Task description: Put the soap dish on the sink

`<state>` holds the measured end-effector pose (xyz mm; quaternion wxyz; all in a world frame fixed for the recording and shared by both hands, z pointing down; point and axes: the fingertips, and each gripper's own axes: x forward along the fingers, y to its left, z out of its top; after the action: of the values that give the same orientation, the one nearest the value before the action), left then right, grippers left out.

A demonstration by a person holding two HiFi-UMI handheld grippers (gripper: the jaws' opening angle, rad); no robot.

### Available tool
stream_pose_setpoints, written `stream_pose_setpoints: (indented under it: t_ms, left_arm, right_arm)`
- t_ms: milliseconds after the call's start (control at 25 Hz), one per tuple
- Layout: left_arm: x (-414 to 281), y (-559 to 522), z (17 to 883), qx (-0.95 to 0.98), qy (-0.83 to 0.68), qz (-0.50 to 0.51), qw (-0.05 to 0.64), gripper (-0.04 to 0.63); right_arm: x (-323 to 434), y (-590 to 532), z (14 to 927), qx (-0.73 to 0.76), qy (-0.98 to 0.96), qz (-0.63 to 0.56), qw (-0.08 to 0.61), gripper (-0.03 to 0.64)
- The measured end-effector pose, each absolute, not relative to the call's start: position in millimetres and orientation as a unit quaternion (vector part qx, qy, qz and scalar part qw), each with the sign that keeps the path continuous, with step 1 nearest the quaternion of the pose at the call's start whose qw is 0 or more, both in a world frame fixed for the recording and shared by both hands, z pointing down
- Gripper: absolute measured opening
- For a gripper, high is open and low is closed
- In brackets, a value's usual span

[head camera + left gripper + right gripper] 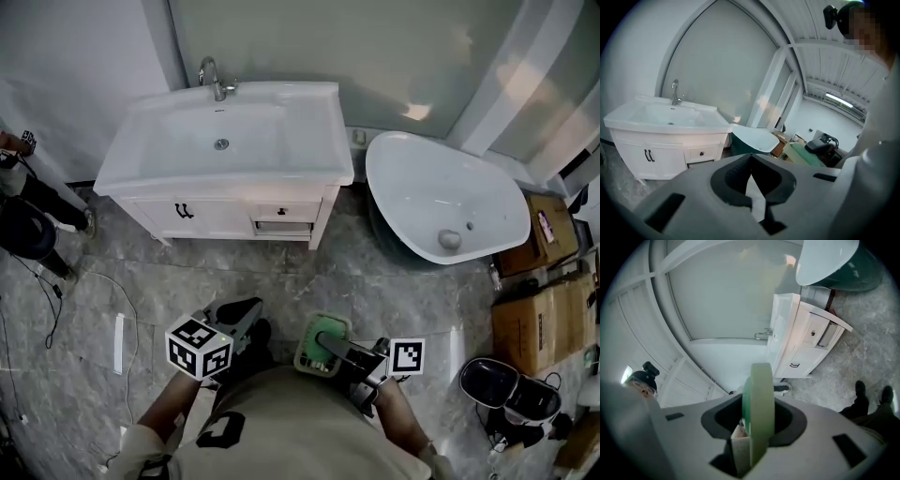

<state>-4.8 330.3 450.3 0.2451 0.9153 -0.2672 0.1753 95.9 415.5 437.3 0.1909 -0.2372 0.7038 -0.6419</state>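
Soap dish (pixel 315 357) tight in right tool (pixel 758 404); left tool (pixel 751 155) closed, empty; sink (pixel 258 131) well apart.

No text, label, brand or number can be read anywhere.

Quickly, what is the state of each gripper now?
Left gripper: closed, empty.
Right gripper: closed on the soap dish.

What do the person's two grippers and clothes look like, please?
The left gripper and the right gripper are grey plastic bodies with dark pads inside the jaws. Each bears a white cube with black square markers. The person wears a khaki top with a dark print.
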Motion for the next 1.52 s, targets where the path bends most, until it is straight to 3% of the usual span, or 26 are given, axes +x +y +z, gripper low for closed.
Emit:
stream_pose_setpoints:
  t_ms: [200, 720, 1040, 1520]
  left_arm:
    - [-24, 293, 434, 0.934, -0.248, 0.148, 0.211, 0.018]
    - [-86, 256, 455, 0.912, -0.265, 0.111, 0.292, 0.018]
    - [-92, 240, 445, 0.931, -0.241, 0.101, 0.256, 0.018]
    - [-131, 227, 451, 0.929, -0.244, 0.09, 0.262, 0.018]
  right_arm:
    - [77, 383, 430, -0.238, 0.71, -0.637, 0.183, 0.13]
    - [11, 336, 433, -0.235, 0.719, -0.64, 0.135, 0.13]
    - [-20, 314, 431, -0.237, 0.723, -0.636, 0.132, 0.13]
    - [-56, 298, 432, -0.241, 0.724, -0.635, 0.122, 0.13]
